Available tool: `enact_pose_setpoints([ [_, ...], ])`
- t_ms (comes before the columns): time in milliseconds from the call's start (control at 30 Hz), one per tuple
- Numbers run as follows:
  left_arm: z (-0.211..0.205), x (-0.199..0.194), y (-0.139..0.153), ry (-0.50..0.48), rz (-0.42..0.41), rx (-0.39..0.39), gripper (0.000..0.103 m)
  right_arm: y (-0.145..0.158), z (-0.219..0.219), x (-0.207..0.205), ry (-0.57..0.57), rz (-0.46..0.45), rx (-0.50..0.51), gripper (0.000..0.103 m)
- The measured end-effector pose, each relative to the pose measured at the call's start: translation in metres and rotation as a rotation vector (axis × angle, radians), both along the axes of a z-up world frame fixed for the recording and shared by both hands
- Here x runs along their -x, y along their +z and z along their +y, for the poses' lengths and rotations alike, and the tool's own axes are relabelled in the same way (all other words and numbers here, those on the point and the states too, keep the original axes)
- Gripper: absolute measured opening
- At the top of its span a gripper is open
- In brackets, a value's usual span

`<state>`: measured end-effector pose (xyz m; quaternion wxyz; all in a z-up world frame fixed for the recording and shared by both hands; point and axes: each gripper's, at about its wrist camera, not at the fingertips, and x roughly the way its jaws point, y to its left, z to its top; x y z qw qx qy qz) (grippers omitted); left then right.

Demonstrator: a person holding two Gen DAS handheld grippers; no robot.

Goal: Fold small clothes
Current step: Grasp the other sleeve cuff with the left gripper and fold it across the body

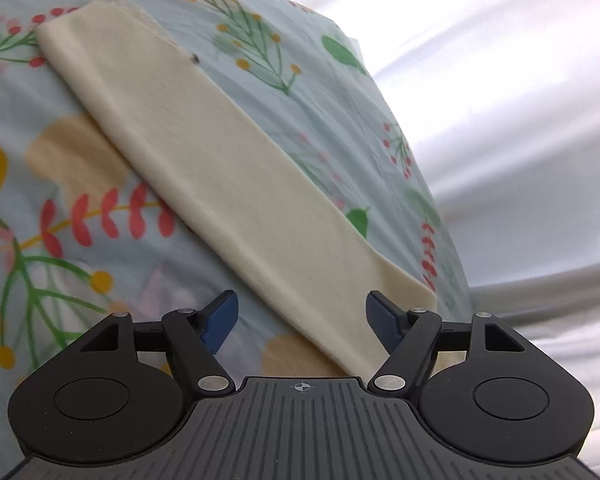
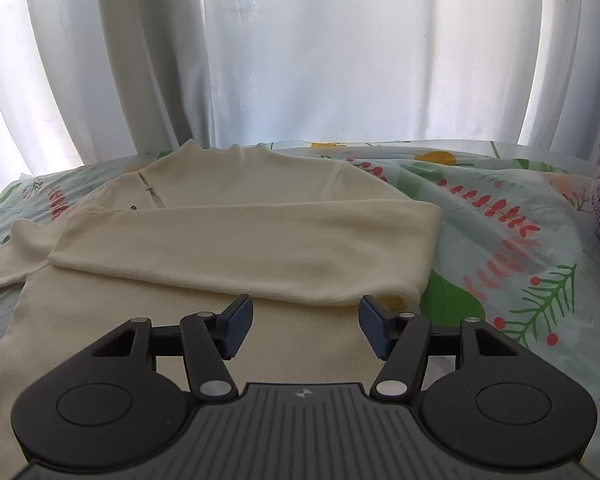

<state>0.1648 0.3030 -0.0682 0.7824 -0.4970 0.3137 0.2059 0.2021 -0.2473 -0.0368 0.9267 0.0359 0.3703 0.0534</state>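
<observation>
On the floral sheet (image 2: 500, 216) lies the cream top (image 2: 236, 184), one sleeve folded across its chest (image 2: 244, 248). The other sleeve (image 1: 220, 160) stretches from five o'clock towards eleven ahead of the left gripper (image 1: 302, 322), which gapes empty, nearest that cuff end. The right gripper (image 2: 305, 326), likewise spread and empty, hovers over the body, the folded sleeve at twelve.

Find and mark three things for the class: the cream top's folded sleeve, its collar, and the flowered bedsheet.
folded sleeve (image 2: 244, 248): right wrist view, middle of the sleeve lying across the body.
collar (image 2: 236, 150): right wrist view, upper neck edge.
flowered bedsheet (image 2: 500, 240): right wrist view, bare patch right of the top.
</observation>
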Motion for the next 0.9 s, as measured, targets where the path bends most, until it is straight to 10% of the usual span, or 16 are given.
enact_pose_setpoints([
  [500, 0.082, 0.03, -0.014, 0.328, -0.077, -0.021, 0.037, 0.0, 0.012, -0.002, 0.029, 0.011, -0.011, 0.057],
  [600, 0.083, 0.028, -0.011, 0.307, -0.019, -0.077, 0.015, 0.0, 0.009, -0.002, 0.023, 0.01, -0.015, 0.056],
  [900, 0.034, 0.012, 0.049, 0.131, -0.14, -0.296, 0.01, 0.002, 0.003, 0.001, -0.001, 0.004, -0.023, 0.055],
])
